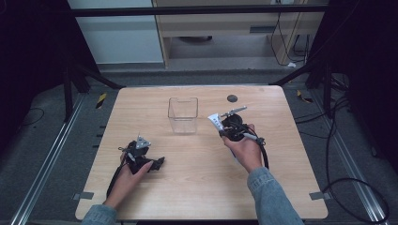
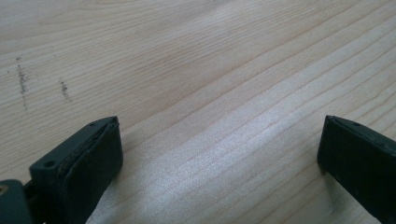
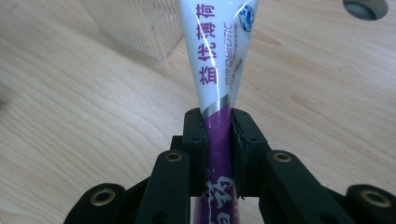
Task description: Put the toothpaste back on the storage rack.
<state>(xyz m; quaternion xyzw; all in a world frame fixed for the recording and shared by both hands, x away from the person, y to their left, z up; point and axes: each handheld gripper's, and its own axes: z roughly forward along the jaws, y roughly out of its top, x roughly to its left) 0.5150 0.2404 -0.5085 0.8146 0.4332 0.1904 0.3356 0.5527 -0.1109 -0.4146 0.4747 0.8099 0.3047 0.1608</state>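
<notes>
Holding a toothpaste tube (image 3: 218, 56) clamped between its jaws, the right gripper (image 1: 224, 125) hovers above the table (image 1: 202, 187), just right of the clear box (image 1: 182, 115) near the far edge. Pickup looks done; dropping it in the box remains. The left gripper (image 1: 155, 164) rests near the front-left corner, jaws wide apart and empty.

High view: above person's side, looks fwd/down on whole table (image 1: 197, 187). Both gripper views ride close, low over the wood; right one shares clear box (image 3: 135, 28) w/ high view.
</notes>
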